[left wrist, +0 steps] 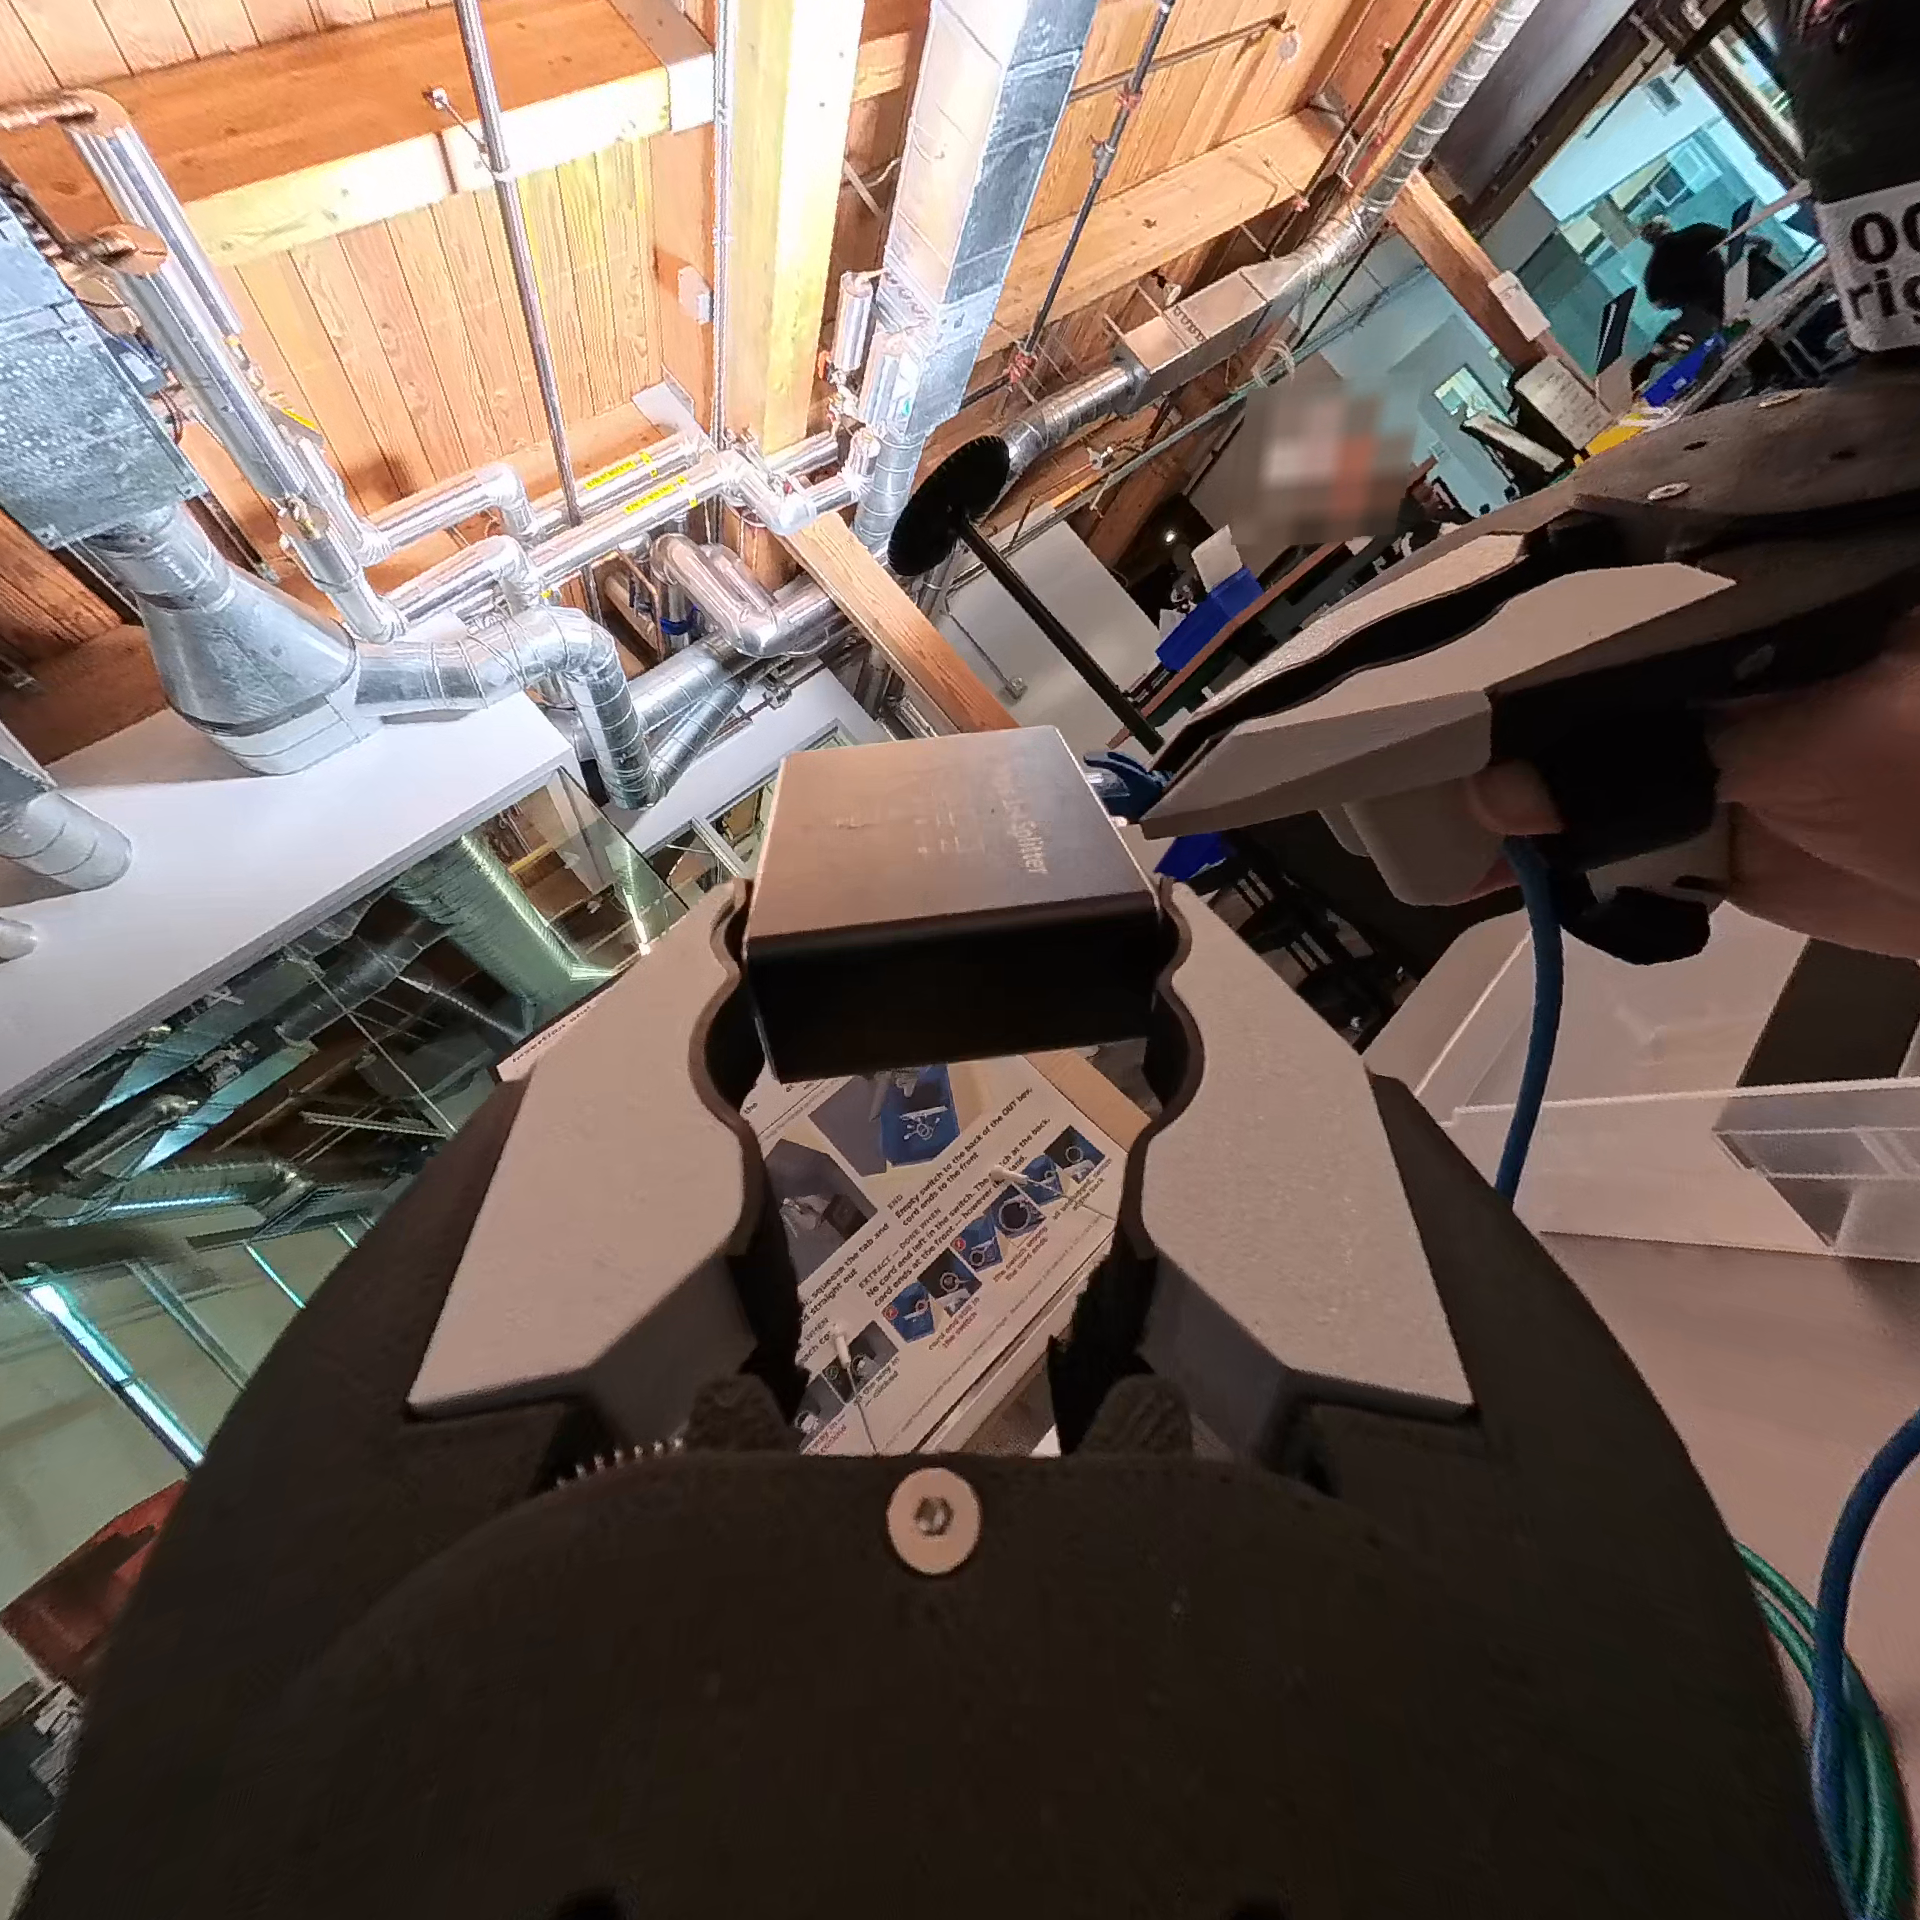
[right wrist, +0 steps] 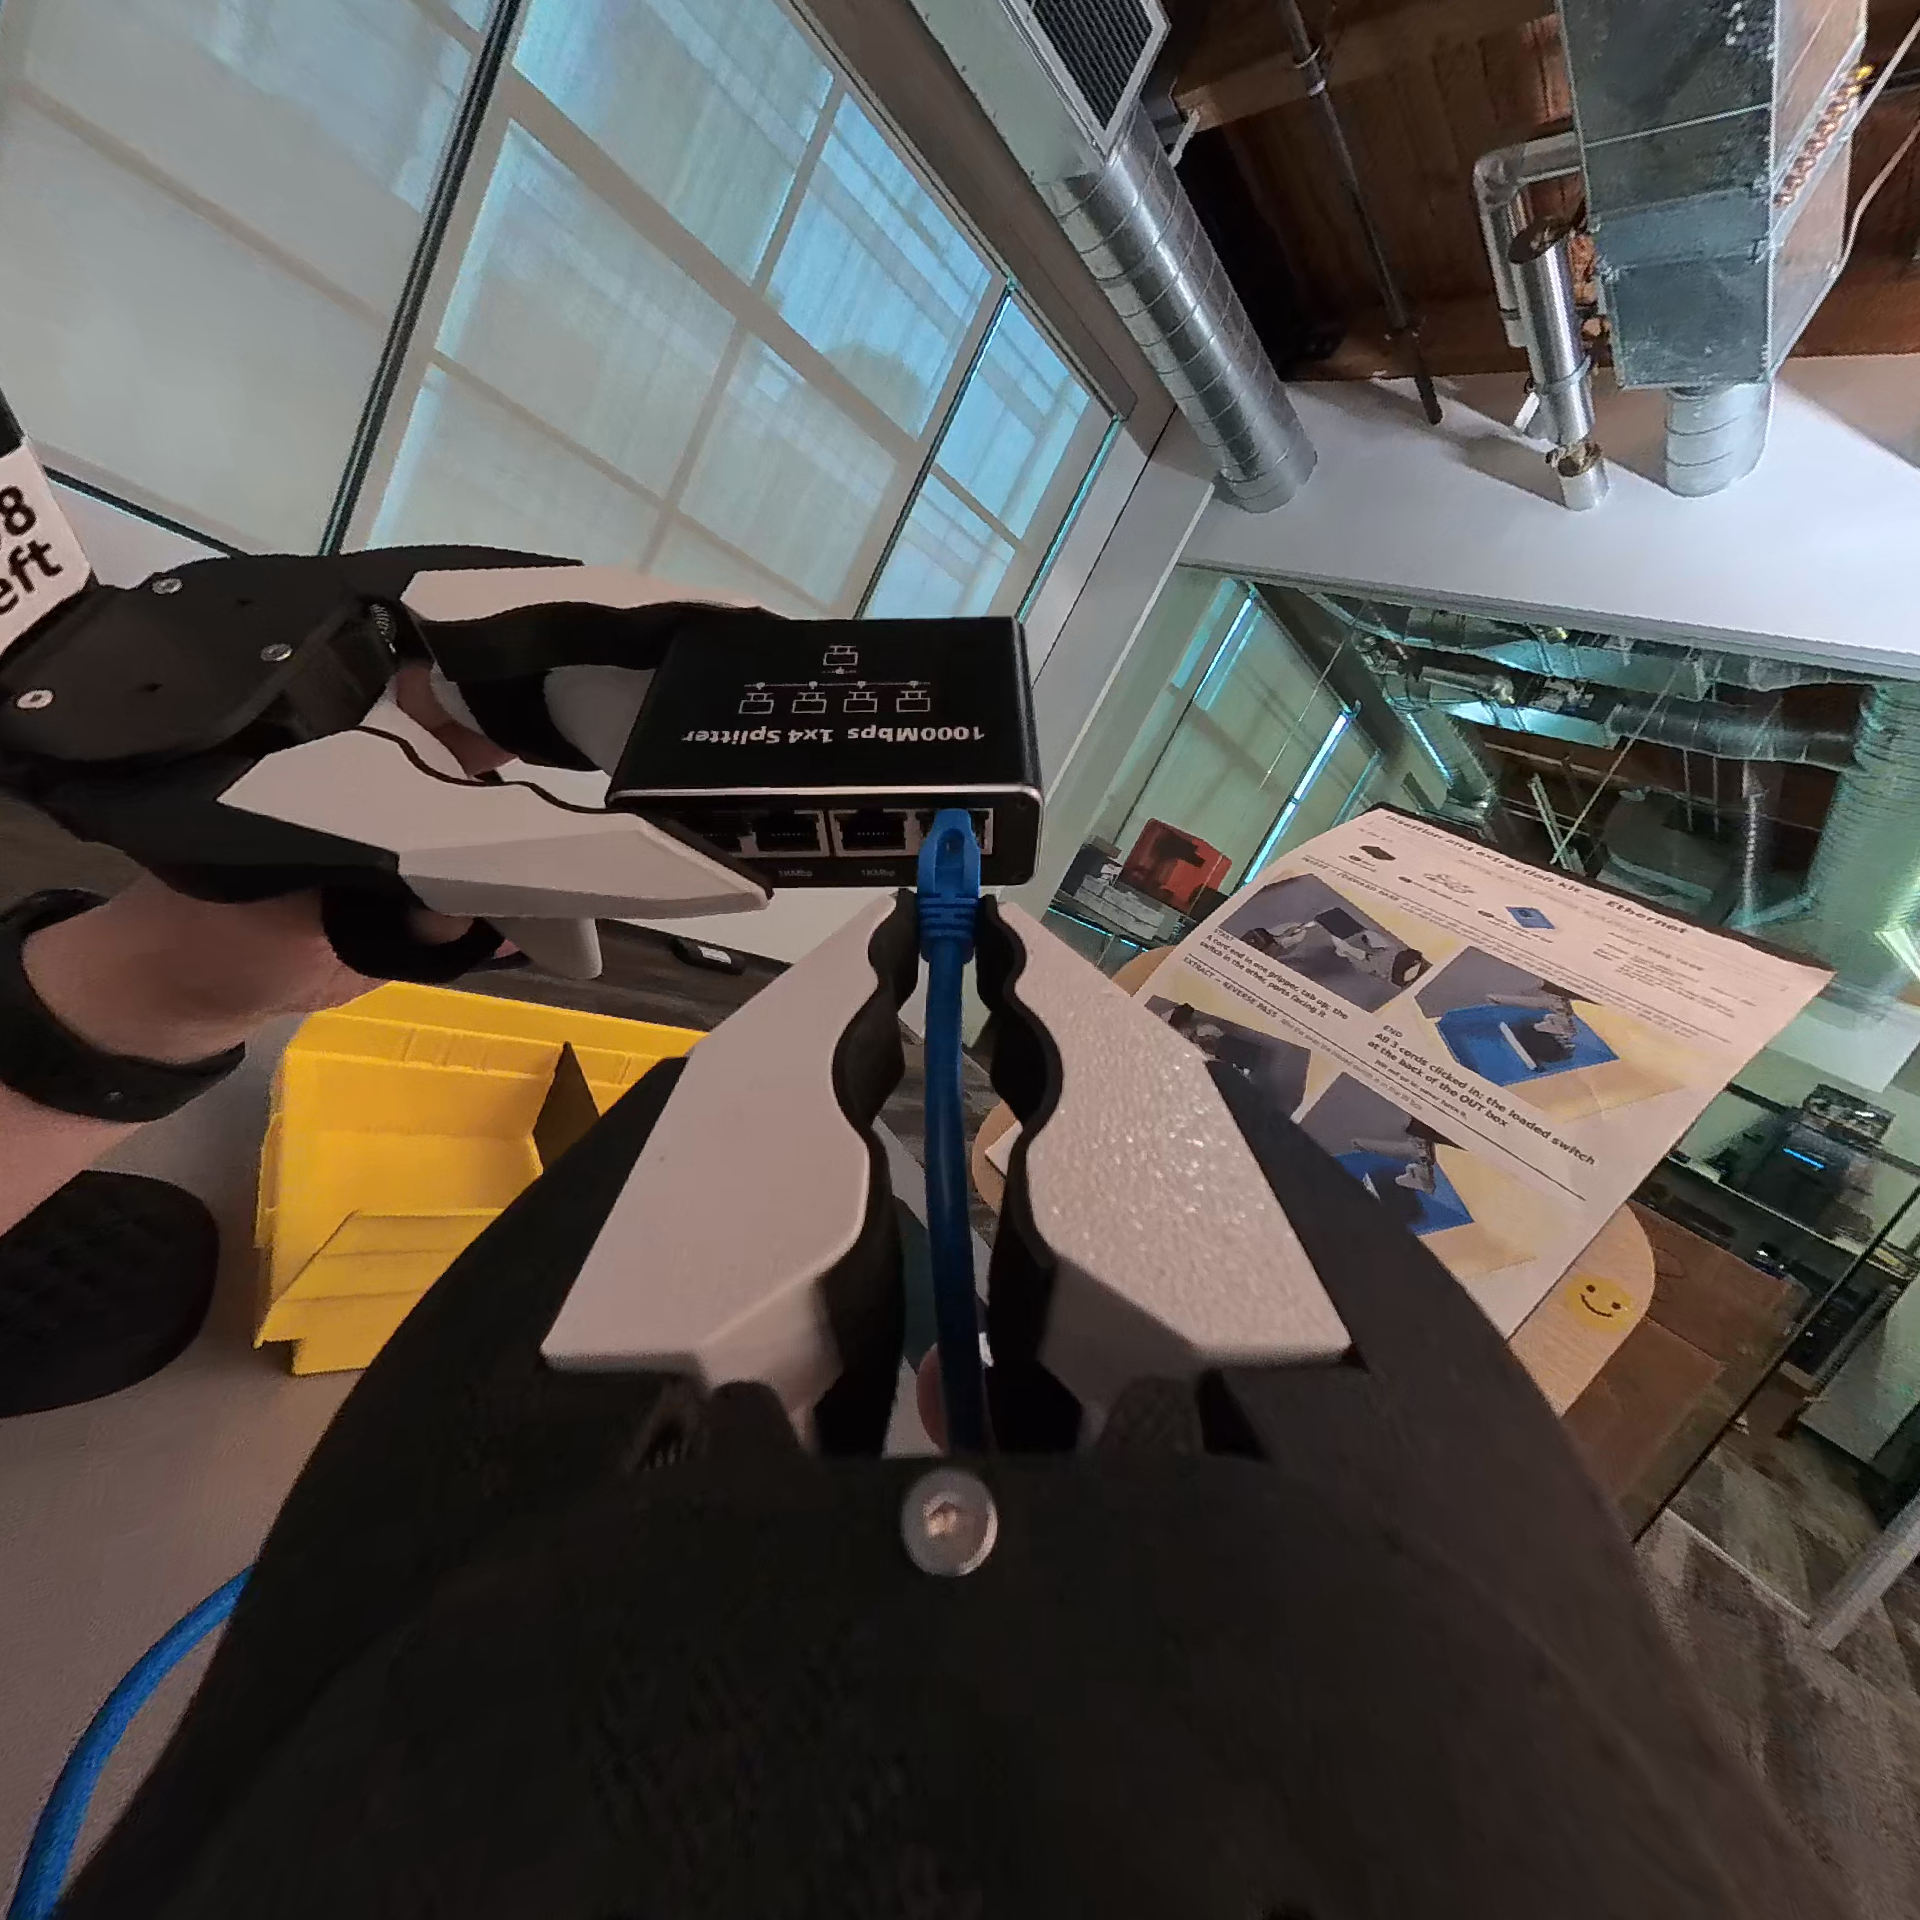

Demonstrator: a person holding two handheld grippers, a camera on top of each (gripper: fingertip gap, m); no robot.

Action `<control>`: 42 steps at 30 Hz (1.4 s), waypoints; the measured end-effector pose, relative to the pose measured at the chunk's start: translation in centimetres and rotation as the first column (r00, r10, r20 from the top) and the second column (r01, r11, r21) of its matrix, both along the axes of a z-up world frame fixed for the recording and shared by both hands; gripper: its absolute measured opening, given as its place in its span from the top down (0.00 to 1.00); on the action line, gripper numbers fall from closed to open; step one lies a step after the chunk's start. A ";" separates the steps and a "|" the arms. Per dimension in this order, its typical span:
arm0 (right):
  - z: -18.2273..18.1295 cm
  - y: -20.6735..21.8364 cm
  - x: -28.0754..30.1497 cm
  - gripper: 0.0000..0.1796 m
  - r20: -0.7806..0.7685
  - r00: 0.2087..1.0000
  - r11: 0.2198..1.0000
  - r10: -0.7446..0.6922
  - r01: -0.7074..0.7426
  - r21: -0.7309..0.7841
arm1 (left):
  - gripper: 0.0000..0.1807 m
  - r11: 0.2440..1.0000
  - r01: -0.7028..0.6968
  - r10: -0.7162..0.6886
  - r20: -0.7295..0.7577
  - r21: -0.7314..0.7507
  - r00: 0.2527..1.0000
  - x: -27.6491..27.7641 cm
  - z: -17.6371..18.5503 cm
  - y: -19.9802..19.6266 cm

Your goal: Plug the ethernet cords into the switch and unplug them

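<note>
Your left gripper [left wrist: 951,935] is clamped across one short end of the black switch [left wrist: 935,862], held in the air with its port row facing your right gripper [right wrist: 948,914]. The right gripper's fingers are closed on the blue ethernet cord [right wrist: 948,1091] just behind its plug [right wrist: 948,842], which sits in the port at the end farthest from your left gripper.

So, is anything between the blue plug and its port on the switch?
Nothing visible is. The blue plug, gripped by the right gripper, already sits at the rightmost port of the switch, which the left gripper holds. Whether it is fully clicked in cannot be told.
</note>
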State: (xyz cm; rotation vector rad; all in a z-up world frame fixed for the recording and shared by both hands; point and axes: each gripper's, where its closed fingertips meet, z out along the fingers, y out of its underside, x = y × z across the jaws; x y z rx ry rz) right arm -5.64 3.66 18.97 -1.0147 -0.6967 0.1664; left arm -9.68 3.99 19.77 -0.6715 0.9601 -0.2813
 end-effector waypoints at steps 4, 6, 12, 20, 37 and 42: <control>0.5 -0.3 -0.3 0.95 -0.003 1.000 0.999 -0.003 0.003 0.045 | 0.59 1.000 -0.002 0.002 0.024 0.007 1.000 -0.4 0.6 0.0; 0.6 -0.4 -0.6 0.95 0.002 1.000 0.997 -0.006 0.006 0.076 | 0.59 1.000 0.007 -0.008 0.071 0.023 0.997 -0.5 1.1 -0.2; 0.6 -1.2 -1.2 0.95 0.036 0.999 0.988 0.011 -0.016 0.156 | 0.47 0.993 0.115 -0.114 0.116 -0.005 0.987 -0.3 1.4 -0.9; 0.1 -1.7 -2.1 0.95 0.092 0.995 0.978 0.047 -0.065 0.198 | 0.45 0.987 0.158 -0.154 0.147 -0.021 0.977 -0.4 1.8 -1.3; 0.5 -3.6 -2.8 0.95 0.174 0.984 0.928 -0.036 -0.032 0.371 | 0.43 0.962 0.273 -0.269 0.139 -0.008 0.953 -0.4 1.5 -2.4; 0.7 -3.9 -2.9 0.95 0.157 0.987 0.936 0.018 -0.072 0.345 | 0.38 0.924 0.381 -0.375 0.120 -0.034 0.919 0.0 0.9 -3.2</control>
